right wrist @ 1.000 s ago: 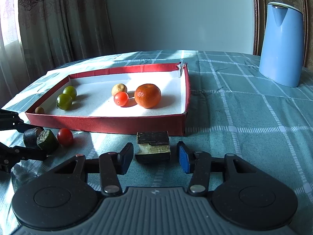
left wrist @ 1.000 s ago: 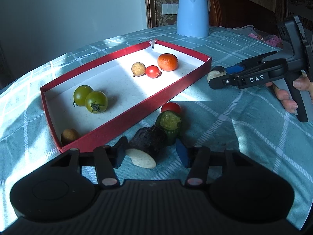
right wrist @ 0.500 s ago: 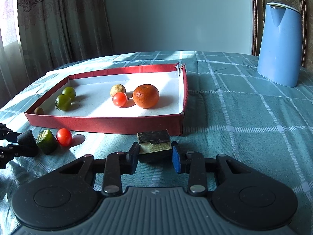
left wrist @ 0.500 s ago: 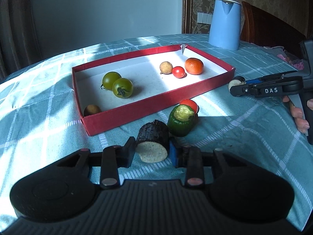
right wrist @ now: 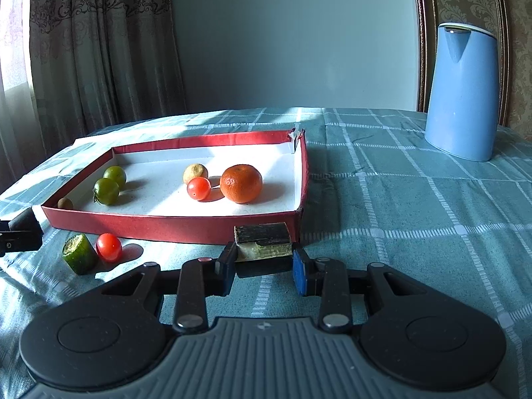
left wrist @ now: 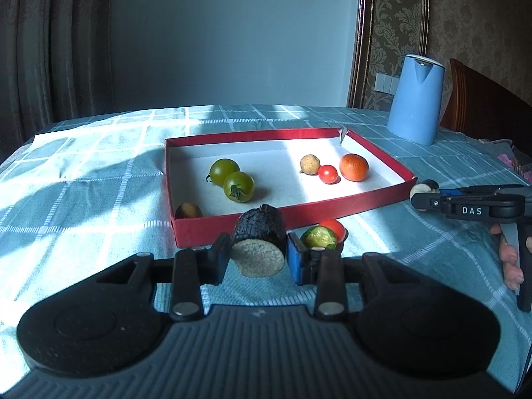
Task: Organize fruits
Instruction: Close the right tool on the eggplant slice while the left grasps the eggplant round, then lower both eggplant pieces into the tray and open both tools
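**Both grippers loaded, the tray wall straight ahead of each**

I take the red tray (left wrist: pixel 359 199) as my landmark and read from its left end across. At that end my left gripper (left wrist: pixel 257 257) has its fingers closed on the dark-skinned cylinder piece (left wrist: pixel 259 236). The pale cut face points back at my camera, so the piece's long axis runs along the fingers, toward the tray's near wall just beyond it. In this view its top edge already overlaps that wall, so I judge it is lifted clear of the cloth, though I can't be sure.

Just right of it, outside the near wall, sit the green cut piece (right wrist: pixel 79 257) and a red cherry tomato (right wrist: pixel 109 247), touching each other and ungripped.

At the tray's right near corner my right gripper (right wrist: pixel 263 271) clamps the flat dark block (right wrist: pixel 262 241). Its long axis lies crosswise between the pads, parallel to the wall — and it is almost against it.

Inside the tray: two green tomatoes (left wrist: pixel 231 178), a small brown fruit, a beige one, a tomato and an orange (left wrist: pixel 354 167).

The coming move turns on height — each piece must clear the wall directly in front of it. The left piece looks nearer to that.
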A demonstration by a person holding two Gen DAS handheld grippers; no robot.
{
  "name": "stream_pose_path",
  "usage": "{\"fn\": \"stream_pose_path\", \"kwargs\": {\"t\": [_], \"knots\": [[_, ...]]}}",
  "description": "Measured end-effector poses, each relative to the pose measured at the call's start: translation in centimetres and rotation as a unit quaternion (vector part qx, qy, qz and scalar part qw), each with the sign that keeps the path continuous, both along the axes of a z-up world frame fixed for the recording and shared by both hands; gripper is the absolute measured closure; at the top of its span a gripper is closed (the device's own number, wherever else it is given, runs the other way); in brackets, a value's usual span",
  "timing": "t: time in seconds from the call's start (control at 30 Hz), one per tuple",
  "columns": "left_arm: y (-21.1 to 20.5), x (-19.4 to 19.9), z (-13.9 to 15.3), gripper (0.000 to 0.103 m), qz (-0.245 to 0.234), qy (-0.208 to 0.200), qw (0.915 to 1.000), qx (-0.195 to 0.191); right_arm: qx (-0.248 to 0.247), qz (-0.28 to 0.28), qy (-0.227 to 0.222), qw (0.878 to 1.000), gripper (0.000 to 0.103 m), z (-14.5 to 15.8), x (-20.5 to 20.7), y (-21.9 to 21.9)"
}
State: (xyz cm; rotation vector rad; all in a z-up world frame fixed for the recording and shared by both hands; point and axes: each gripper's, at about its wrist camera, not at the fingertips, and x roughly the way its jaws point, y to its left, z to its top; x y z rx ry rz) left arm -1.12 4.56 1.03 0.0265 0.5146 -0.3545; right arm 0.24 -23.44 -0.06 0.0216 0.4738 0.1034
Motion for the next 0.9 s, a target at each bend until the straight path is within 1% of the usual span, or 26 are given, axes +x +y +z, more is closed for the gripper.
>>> {"fn": "stream_pose_path", "kwargs": {"t": [0.1,0.23,0.37,0.43,0.5,0.63,0.7,0.8,0.9], "knots": [[-0.8,0.3,1.0,0.071,0.008,-0.014,0.9999,-0.003,-0.009,-0.007,-0.024,1.0,0.069,0.3,-0.5,0.1],[-2.7,1.5,1.6,0.071,0.014,-0.025,0.9996,-0.001,-0.012,-0.013,-0.032,0.999,0.069,0.5,-0.6,0.1],[-4.6,3.3,1.6,0.071,0.022,-0.016,0.9996,-0.009,-0.014,-0.019,-0.047,0.999,0.069,0.7,-0.7,0.1],[-5.4,4.2,1.4,0.071,0.031,-0.015,0.9994,-0.009,-0.023,-0.024,-0.061,0.998,0.069,1.0,-0.8,0.3],[-6.2,5.0,1.4,0.071,0.042,-0.016,0.999,-0.004,-0.03,-0.021,-0.066,0.997,0.069,1.4,-0.6,0.6],[-7.8,6.3,1.3,0.071,0.068,-0.013,0.9975,0.011,-0.045,-0.01,-0.073,0.996,0.069,2.8,0.7,1.8],[-8.3,6.8,1.3,0.071,0.077,-0.019,0.9966,0.02,-0.048,-0.006,-0.078,0.996,0.069,3.5,1.7,2.6],[-8.8,7.8,1.1,0.071,0.09,-0.025,0.995,0.036,-0.028,-0.003,-0.07,0.997,0.07,4.1,3.6,3.4],[-8.6,8.6,0.4,0.071,0.096,-0.02,0.9946,0.035,-0.018,-0.008,-0.068,0.998,0.07,3.9,4.9,4.1]]}}
